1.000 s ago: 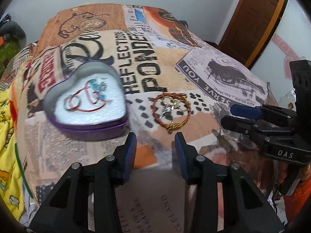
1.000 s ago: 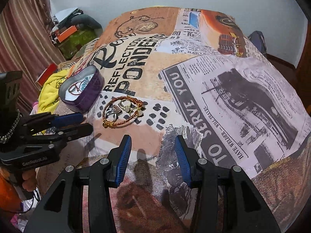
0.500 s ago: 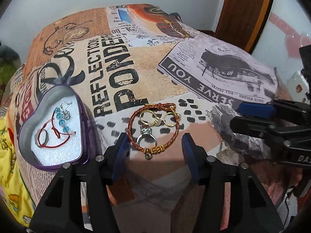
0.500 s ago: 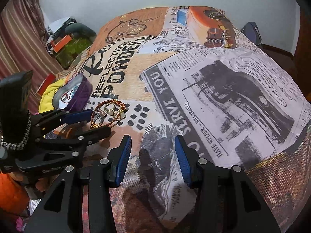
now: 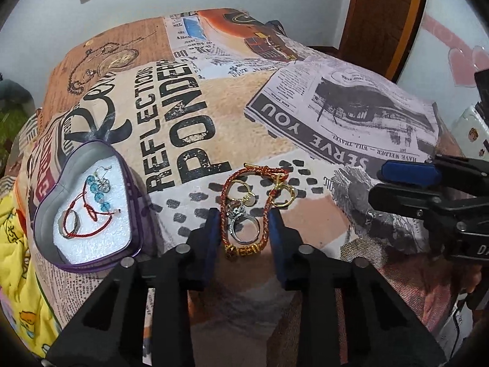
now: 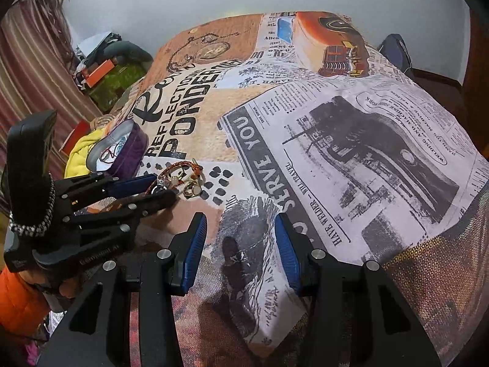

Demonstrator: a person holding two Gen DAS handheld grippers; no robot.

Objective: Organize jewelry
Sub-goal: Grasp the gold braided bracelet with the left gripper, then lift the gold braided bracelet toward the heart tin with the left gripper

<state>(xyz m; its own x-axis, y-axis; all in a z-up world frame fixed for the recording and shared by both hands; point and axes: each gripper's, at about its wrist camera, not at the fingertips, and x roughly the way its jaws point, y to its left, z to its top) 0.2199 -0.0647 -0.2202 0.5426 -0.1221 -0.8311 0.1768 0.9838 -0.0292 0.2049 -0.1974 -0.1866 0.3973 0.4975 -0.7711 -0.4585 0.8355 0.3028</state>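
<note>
Through my left wrist camera, my left gripper [image 5: 244, 229] is down on the bedspread [image 5: 305, 140] with its jaws just closed in around the red-and-gold braided bracelet [image 5: 246, 211]. The cord is squeezed into a narrow loop between the blue pads, so I read it as pinched. Inside that loop lie a silver ring [image 5: 241, 229] and gold rings [image 5: 282, 195]. My worry is that they are loose: if I lift, the rings may stay behind or drop and roll across the cloth. The squashed cord could also spring out of the pads, or I may be nipping a fold of fabric with it.

The heart-shaped tin [image 5: 88, 211] sits just to the left of my tongs, open, lined with white foam. It already holds a red string bracelet [image 5: 88, 214], blue bead earrings [image 5: 97, 189] and a plain ring [image 5: 70, 224].

From my right wrist camera, my right gripper [image 6: 238, 250] hangs spread and empty over the newspaper print, well apart from the jewelry. The left tongs show at the left edge, closed over the bracelet, with the tin [image 6: 122, 153] beyond them near a yellow cloth [image 6: 79, 150]. The tin sits close to the bed's edge, so a clumsy drop-off could nudge it over.
</note>
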